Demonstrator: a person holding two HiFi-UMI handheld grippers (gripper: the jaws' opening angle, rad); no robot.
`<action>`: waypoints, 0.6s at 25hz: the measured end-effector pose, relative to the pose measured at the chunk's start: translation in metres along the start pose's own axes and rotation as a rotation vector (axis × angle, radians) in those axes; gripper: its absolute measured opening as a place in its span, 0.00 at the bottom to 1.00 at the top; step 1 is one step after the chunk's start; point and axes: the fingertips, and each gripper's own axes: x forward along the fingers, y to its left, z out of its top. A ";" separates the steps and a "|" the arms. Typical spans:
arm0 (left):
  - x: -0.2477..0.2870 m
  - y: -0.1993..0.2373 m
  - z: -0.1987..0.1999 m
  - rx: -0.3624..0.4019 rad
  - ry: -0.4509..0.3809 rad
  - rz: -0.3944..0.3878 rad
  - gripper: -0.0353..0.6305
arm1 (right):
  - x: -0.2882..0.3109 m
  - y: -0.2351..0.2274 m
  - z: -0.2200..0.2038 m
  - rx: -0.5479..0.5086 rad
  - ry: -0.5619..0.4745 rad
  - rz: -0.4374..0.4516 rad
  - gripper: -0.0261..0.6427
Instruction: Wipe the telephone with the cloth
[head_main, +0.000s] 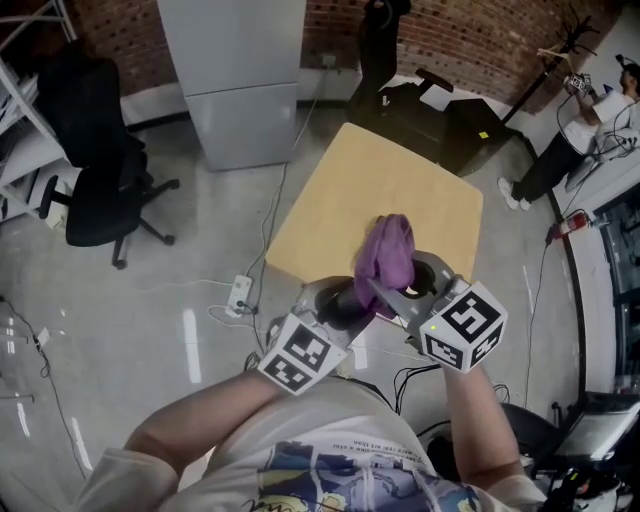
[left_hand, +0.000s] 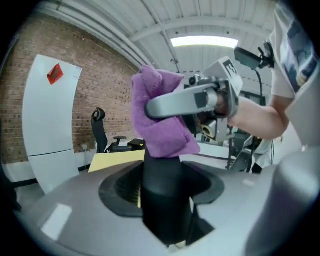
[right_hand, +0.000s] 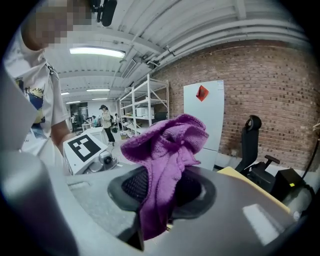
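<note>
head: left gripper (head_main: 340, 305) clamps black phone (head_main: 351, 297), right gripper (head_main: 408, 285) pinches purple cloth (head_main: 387, 250) just ahead, by table (head_main: 380, 180) edge | left view: phone upright between fingers, long axis outward, cloth touching its far end | right view: cloth bunched, hanging from closed fingers, phone unseen

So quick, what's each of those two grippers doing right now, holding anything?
Left gripper: closed on the black telephone.
Right gripper: closed on the purple cloth.
</note>
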 end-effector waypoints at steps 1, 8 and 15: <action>0.000 -0.001 0.000 0.001 0.001 -0.001 0.44 | -0.004 -0.007 0.000 0.002 -0.003 -0.013 0.21; 0.011 -0.005 0.006 -0.004 -0.001 0.000 0.44 | -0.032 -0.056 0.001 0.013 -0.017 -0.084 0.21; 0.033 -0.008 0.007 -0.010 0.009 0.020 0.44 | -0.047 -0.067 0.008 -0.005 -0.069 -0.056 0.21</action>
